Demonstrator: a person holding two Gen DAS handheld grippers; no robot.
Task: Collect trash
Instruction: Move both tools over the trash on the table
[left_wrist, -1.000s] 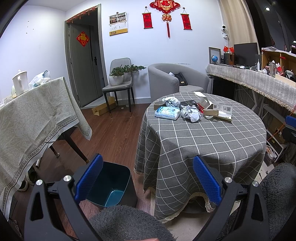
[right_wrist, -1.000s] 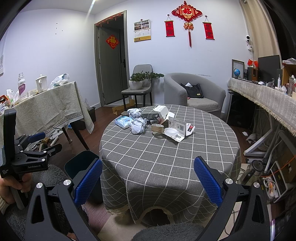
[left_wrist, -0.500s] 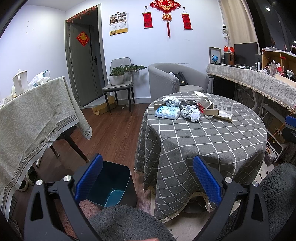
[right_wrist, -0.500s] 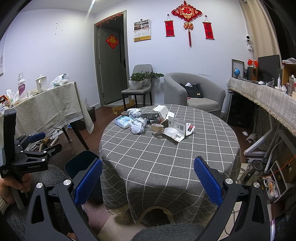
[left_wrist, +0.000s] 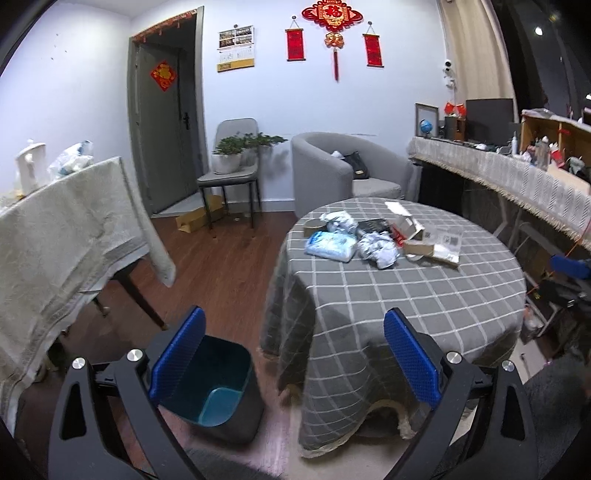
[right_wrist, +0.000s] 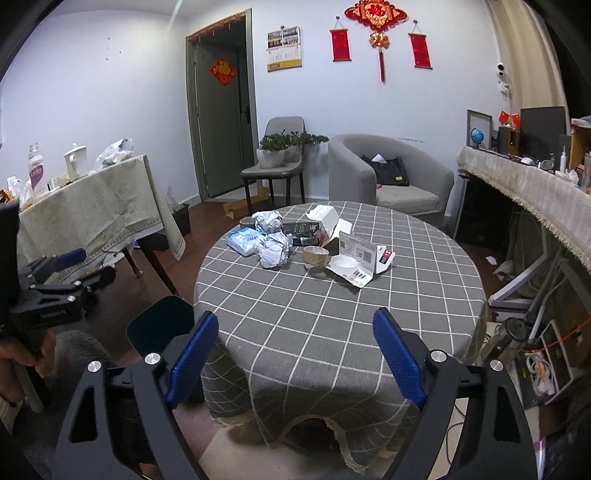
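**Several scraps of trash heaped on far side of round desk**

Two crumpled paper balls (right_wrist: 274, 250), one more (right_wrist: 266, 220) just behind, beside a soft blue-white pack (right_wrist: 244, 240) at left of heap. Dark packet (right_wrist: 301, 232), opened white box (right_wrist: 325, 218), tape roll (right_wrist: 316, 256) and flat printed card with clear lid (right_wrist: 351, 267) spread to right, all clustered and touching or nearly so. Same heap seen from left wrist view: crumpled paper (left_wrist: 380, 249), blue-white pack (left_wrist: 331, 246).

Resting on round desk (right_wrist: 332, 314) under grey checked cloth, near half bare. Teal bin (left_wrist: 212, 384) standing on wooden floor, just left of desk, open-topped.

Left gripper (left_wrist: 293, 356) hanging low, above bin and desk edge, blue pads spread wide, nothing between. Right gripper (right_wrist: 295, 360) low over near edge of desk, likewise spread wide and holding nothing. Both well apart from heap.

Beyond: grey armchair (right_wrist: 388, 173), chair with potted plant (right_wrist: 275, 155), cloth-covered side desk (right_wrist: 92, 206) at left.
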